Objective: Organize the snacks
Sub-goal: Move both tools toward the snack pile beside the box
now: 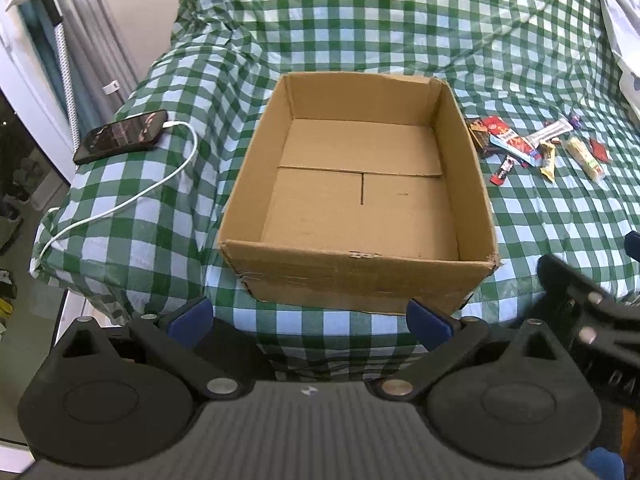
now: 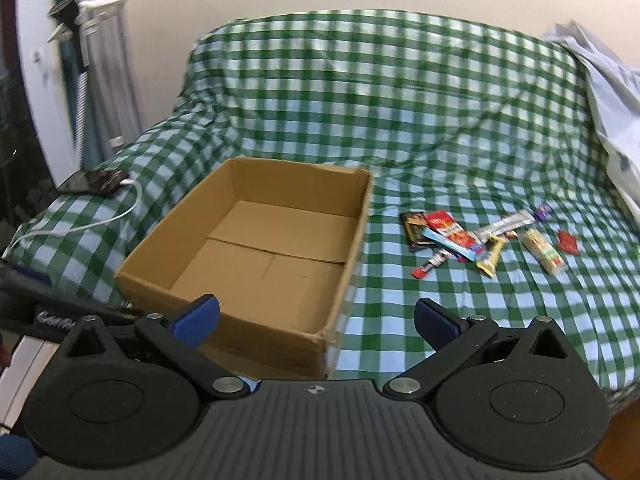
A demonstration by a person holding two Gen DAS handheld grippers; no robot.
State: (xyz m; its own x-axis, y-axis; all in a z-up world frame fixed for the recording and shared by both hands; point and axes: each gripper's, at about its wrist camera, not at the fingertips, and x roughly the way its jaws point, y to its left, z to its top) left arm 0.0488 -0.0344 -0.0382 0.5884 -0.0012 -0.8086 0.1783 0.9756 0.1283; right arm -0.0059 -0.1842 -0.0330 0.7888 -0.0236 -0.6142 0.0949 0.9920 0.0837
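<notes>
An open, empty cardboard box [image 1: 362, 268] sits on a green checked cover; it also shows in the right wrist view [image 2: 224, 292]. Several wrapped snacks [image 1: 532, 148] lie in a loose pile to the right of the box, also in the right wrist view [image 2: 480, 240]. A yellow bar [image 2: 544, 256] and a small red packet [image 2: 568, 242] lie at the pile's right. My left gripper [image 1: 310, 320] is open and empty, just before the box's near wall. My right gripper [image 2: 316, 320] is open and empty, near the box's front right corner, well short of the snacks.
A black phone [image 1: 120, 136] on a white charging cable [image 1: 120, 204] lies on the raised left arm of the covered sofa. A pale plastic bag [image 2: 612, 120] lies at the far right. A wall and a lamp stand [image 2: 80, 80] are at the left.
</notes>
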